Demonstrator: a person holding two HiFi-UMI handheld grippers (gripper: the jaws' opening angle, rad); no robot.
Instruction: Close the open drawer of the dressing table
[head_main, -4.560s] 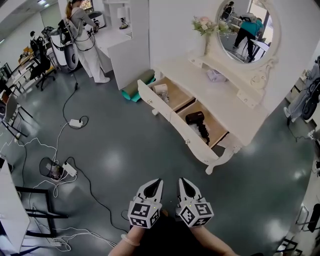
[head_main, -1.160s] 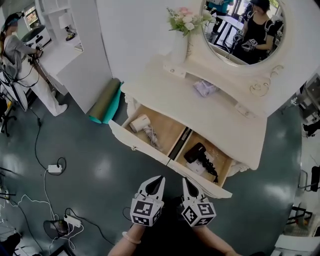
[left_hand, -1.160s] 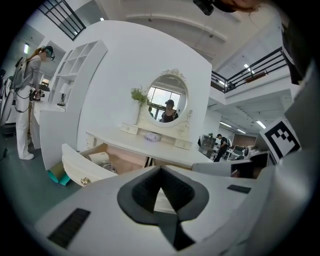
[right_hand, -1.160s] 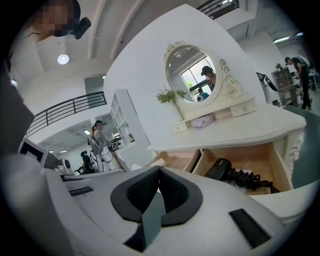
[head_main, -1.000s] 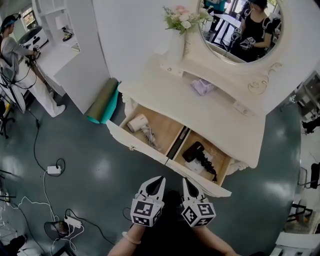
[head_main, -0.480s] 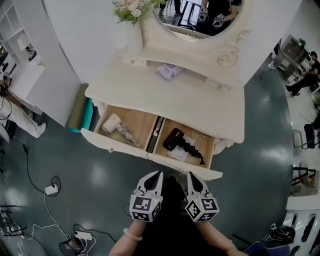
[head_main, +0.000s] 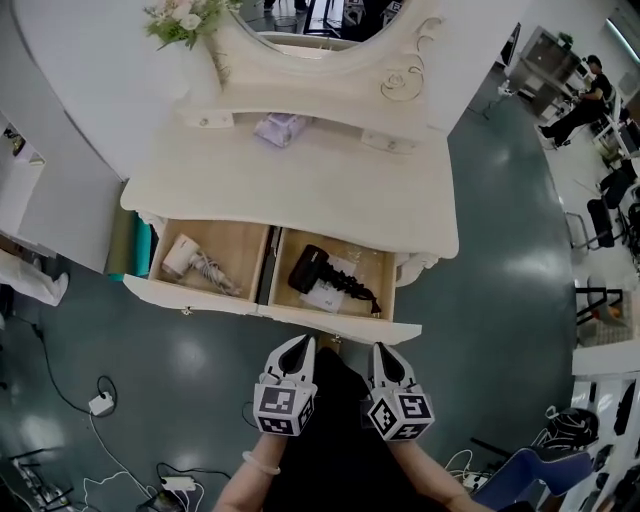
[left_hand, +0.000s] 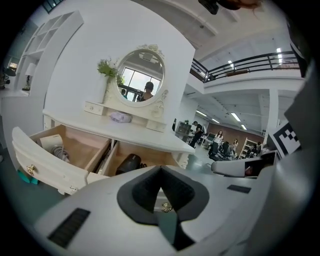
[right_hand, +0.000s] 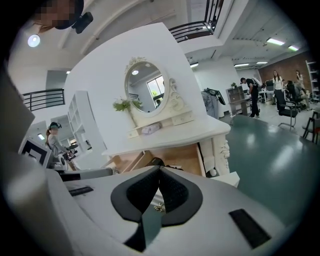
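Observation:
The white dressing table (head_main: 330, 190) stands straight ahead with both drawers pulled out. Its left drawer (head_main: 190, 297) holds a white hair dryer (head_main: 180, 255). In the right drawer (head_main: 340, 322) lies a black hair dryer (head_main: 310, 268). My left gripper (head_main: 298, 346) and right gripper (head_main: 384, 353) hover side by side just short of the right drawer's front, both shut and holding nothing. In the left gripper view the left gripper (left_hand: 160, 168) points at that front, whose brass knob (left_hand: 166, 206) shows between the jaws. The right gripper (right_hand: 160, 168) frames the same knob (right_hand: 159, 207).
A vase of flowers (head_main: 185, 20), a small pouch (head_main: 280, 127) and the oval mirror (left_hand: 141, 75) sit on the table. A teal rolled mat (head_main: 140, 250) leans at its left. Cables and a power strip (head_main: 100, 403) lie on the floor; a blue chair (head_main: 530, 470) is at the right.
The dressing table has come closer and now sits square in front of me. Both grippers have neared the right drawer's front and stayed shut.

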